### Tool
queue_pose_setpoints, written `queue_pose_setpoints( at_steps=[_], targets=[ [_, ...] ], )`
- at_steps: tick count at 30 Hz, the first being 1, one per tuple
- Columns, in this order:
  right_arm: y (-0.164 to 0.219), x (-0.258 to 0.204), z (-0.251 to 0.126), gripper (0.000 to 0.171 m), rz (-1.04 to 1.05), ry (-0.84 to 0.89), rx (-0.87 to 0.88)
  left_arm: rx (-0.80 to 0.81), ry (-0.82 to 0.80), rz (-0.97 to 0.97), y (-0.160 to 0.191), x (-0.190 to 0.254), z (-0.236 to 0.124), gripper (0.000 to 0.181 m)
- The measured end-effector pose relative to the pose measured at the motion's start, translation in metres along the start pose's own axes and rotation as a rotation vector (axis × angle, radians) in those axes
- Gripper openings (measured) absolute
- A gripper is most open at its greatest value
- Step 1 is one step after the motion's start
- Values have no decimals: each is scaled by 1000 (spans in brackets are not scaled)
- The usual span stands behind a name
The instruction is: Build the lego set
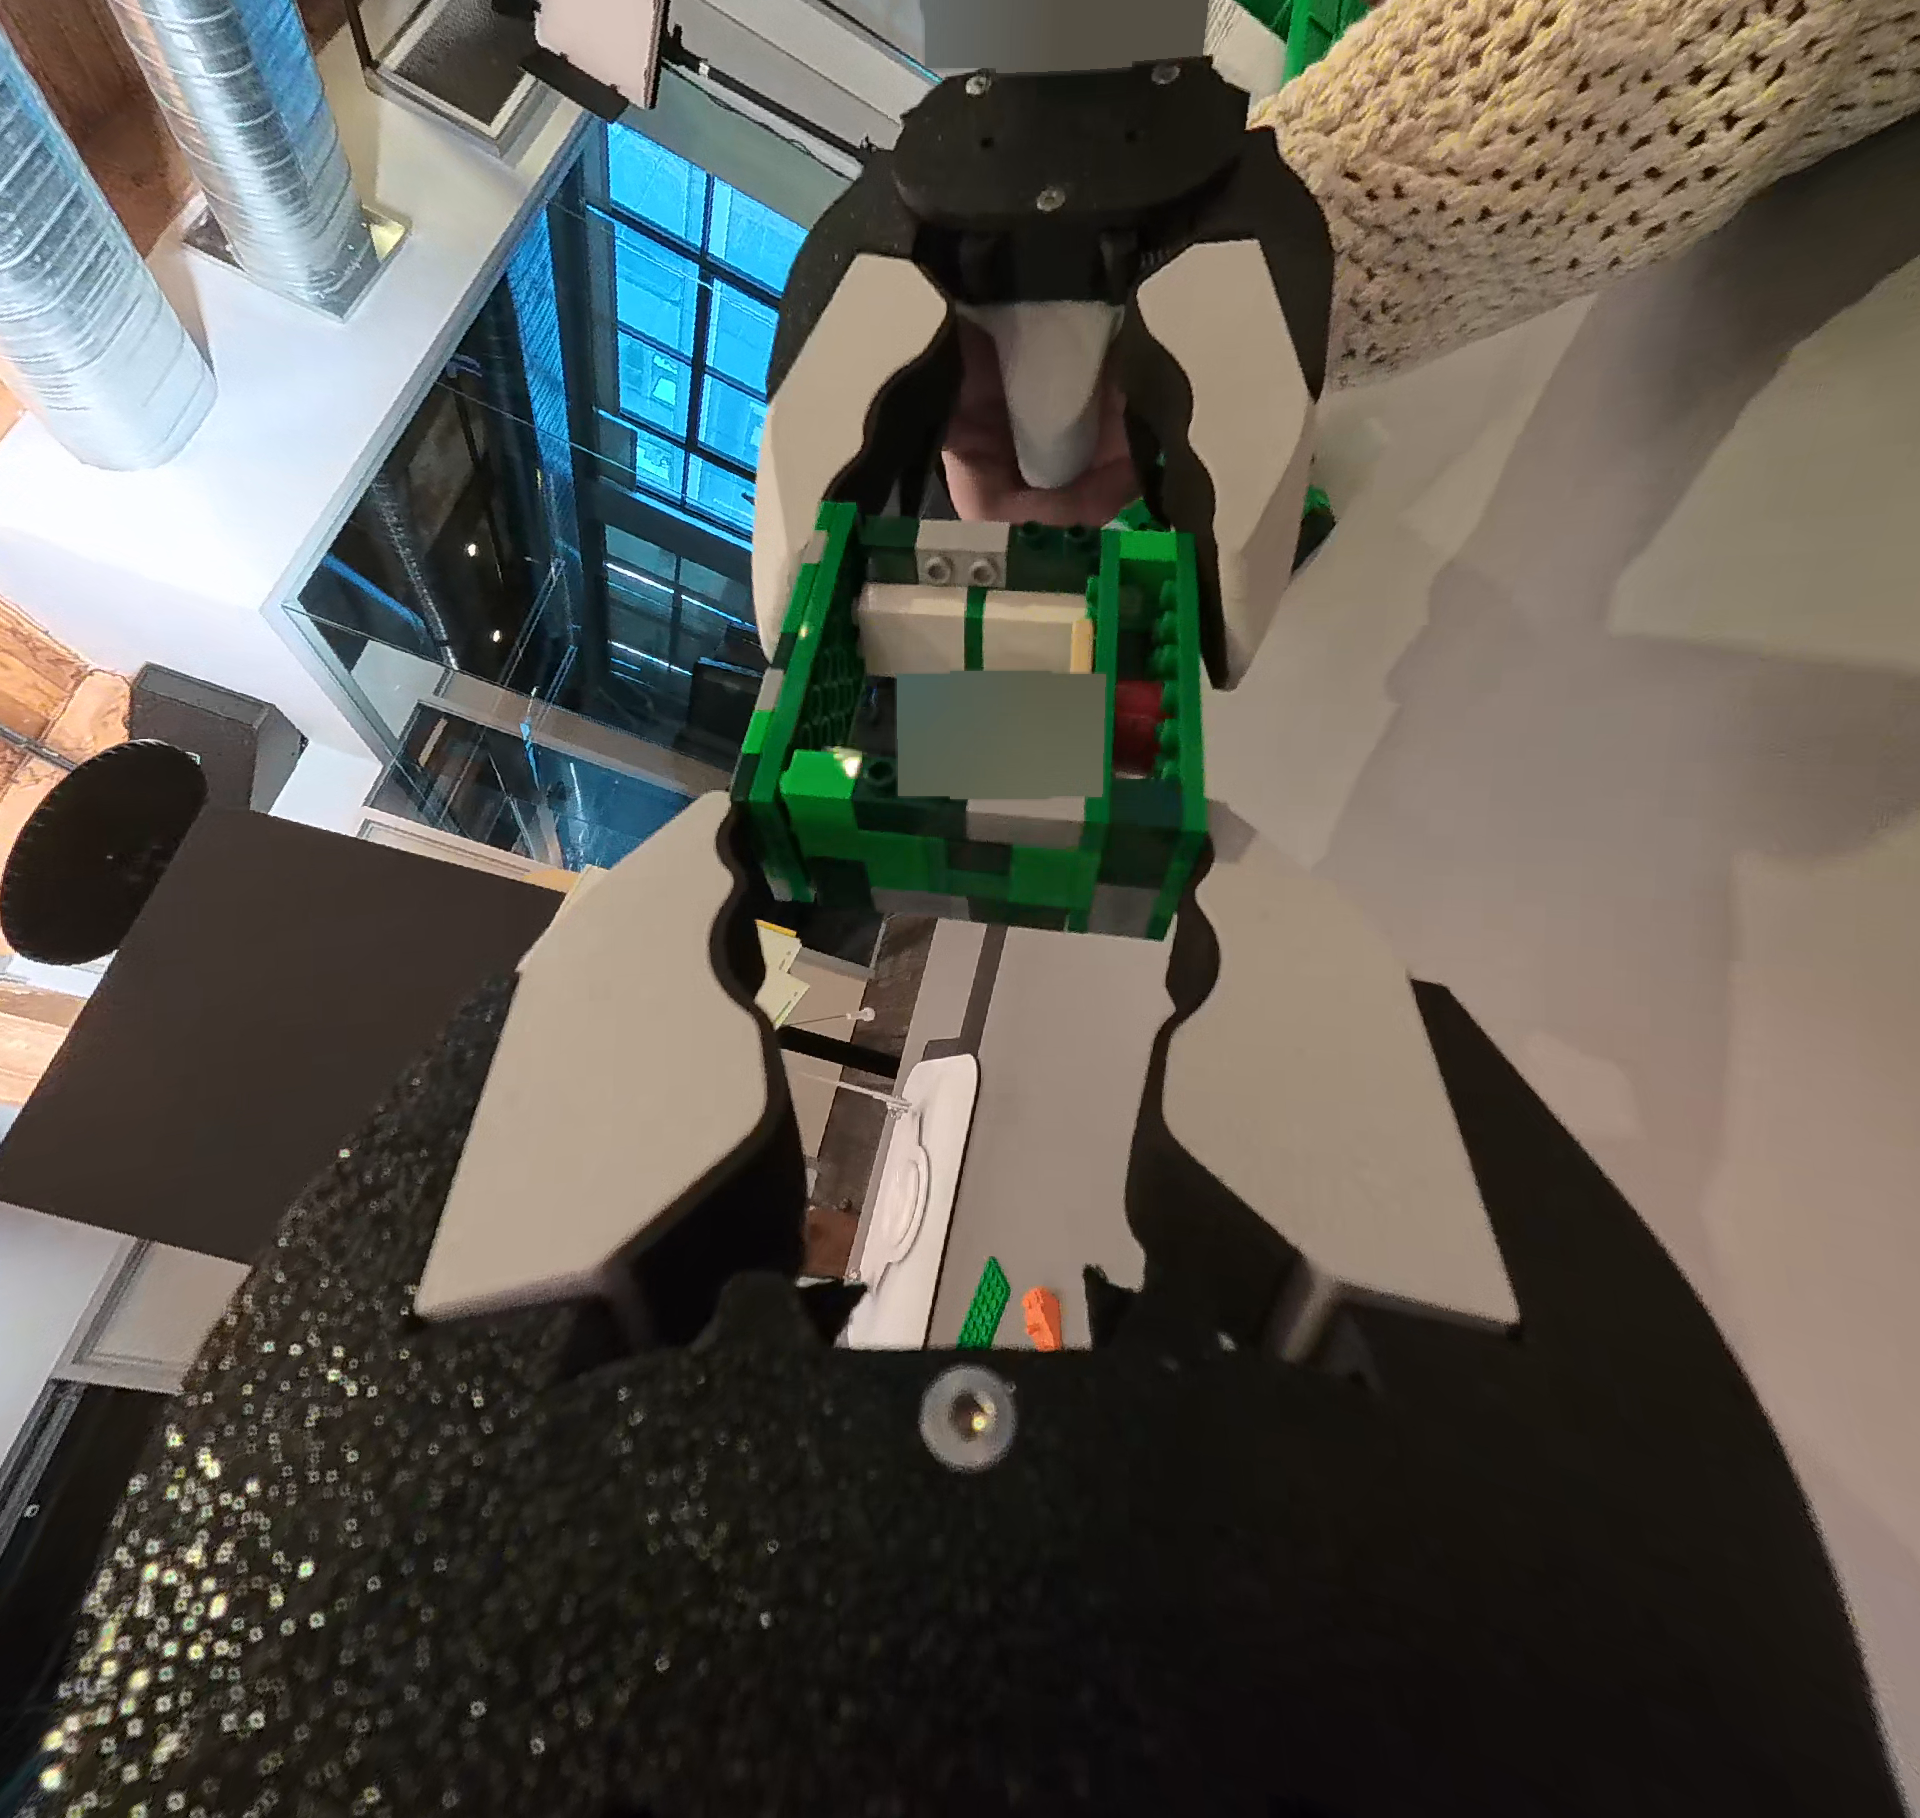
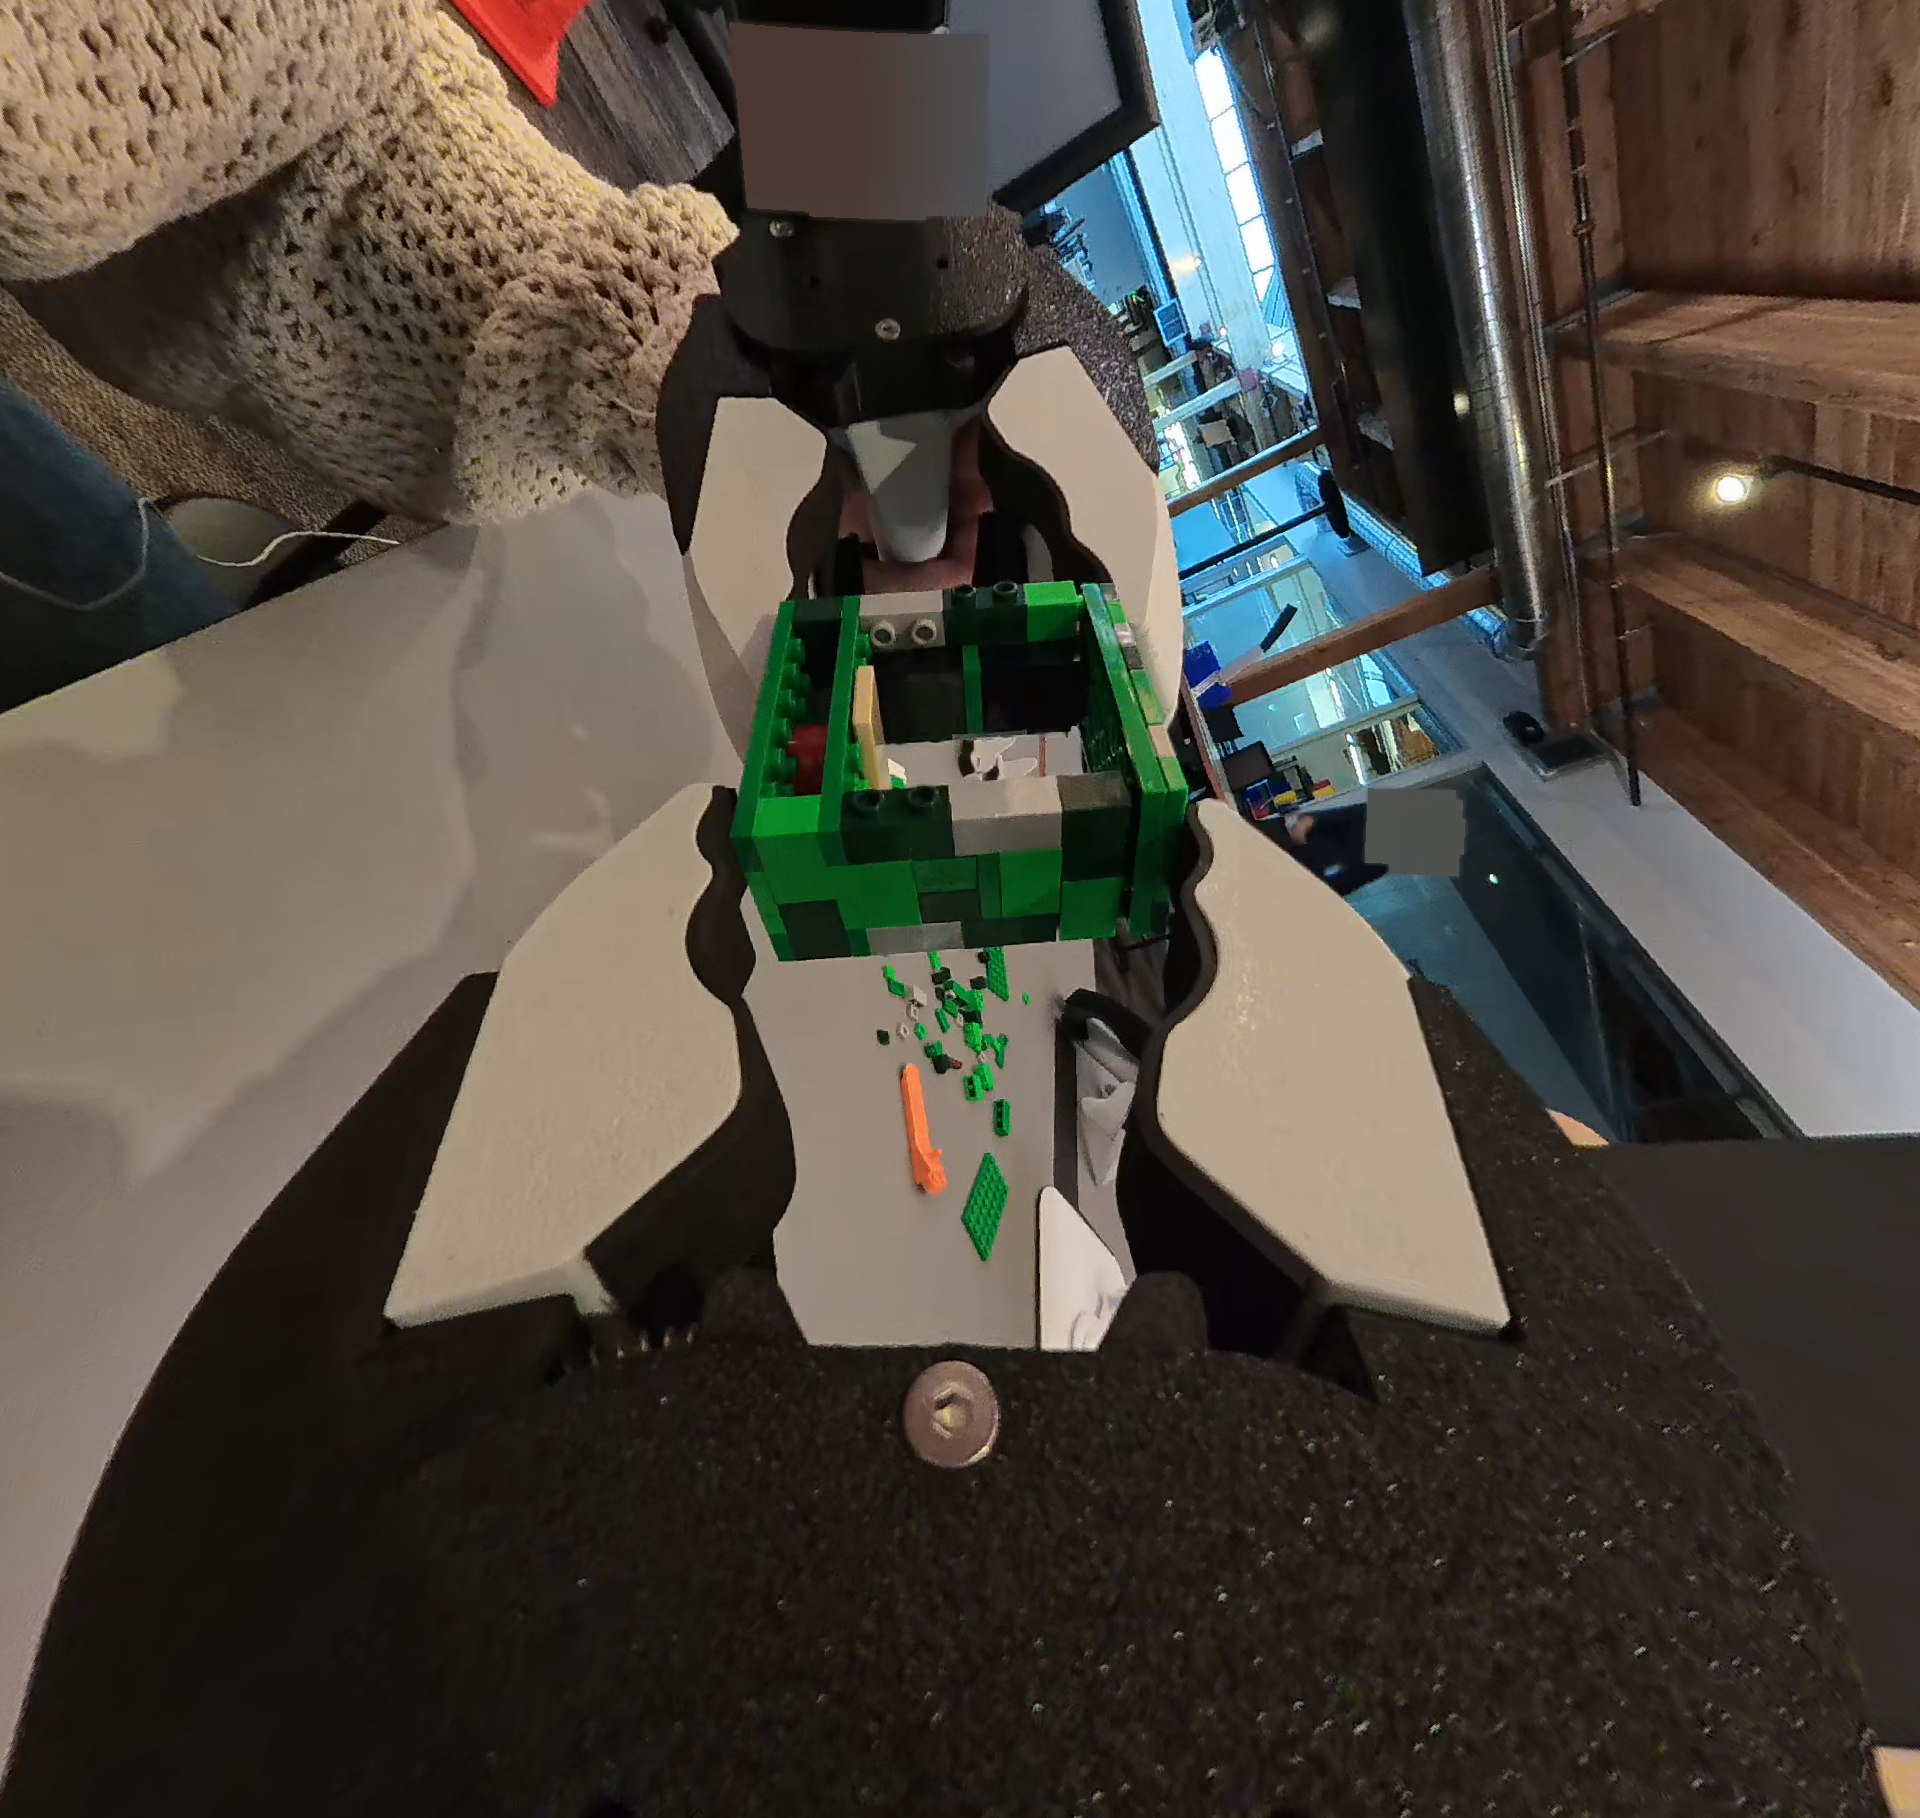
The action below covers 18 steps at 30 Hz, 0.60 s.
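The lego build (image 1: 966,849) is an open-topped box of light and dark green bricks, with white, grey, tan and red pieces inside. It is held in the air above the grey table (image 2: 883,1249), between both grippers. My left gripper (image 1: 961,895) is shut on its near wall, fingers on both sides. The right gripper (image 1: 1013,584) faces it and grips the far side. In the right wrist view, my right gripper (image 2: 956,864) is shut on the build (image 2: 935,885) and the left gripper (image 2: 935,615) holds the opposite end.
Several loose green pieces (image 2: 961,1030), an orange piece (image 2: 920,1129) and a green plate (image 2: 985,1202) lie on the table below. A white tray (image 1: 914,1197) sits at the table's edge. A person's knit sleeve (image 1: 1558,106) is close behind the right gripper. Only a small space, under 4 cm, lies between the two pairs of fingers.
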State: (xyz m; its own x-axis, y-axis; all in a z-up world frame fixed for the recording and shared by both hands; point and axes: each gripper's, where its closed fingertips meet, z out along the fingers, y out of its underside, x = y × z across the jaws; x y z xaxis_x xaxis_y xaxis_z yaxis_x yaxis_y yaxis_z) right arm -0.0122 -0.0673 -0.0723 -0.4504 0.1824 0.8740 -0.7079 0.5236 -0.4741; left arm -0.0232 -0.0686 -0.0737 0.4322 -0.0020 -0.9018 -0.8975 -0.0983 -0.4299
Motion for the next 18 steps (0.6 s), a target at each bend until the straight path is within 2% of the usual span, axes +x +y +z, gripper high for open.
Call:
queue_pose_setpoints(
  at_steps=[18],
  targets=[
    [8,1,2,79,-40,20,-76,-124,-37,56,11,-3,2,77]
  ],
)
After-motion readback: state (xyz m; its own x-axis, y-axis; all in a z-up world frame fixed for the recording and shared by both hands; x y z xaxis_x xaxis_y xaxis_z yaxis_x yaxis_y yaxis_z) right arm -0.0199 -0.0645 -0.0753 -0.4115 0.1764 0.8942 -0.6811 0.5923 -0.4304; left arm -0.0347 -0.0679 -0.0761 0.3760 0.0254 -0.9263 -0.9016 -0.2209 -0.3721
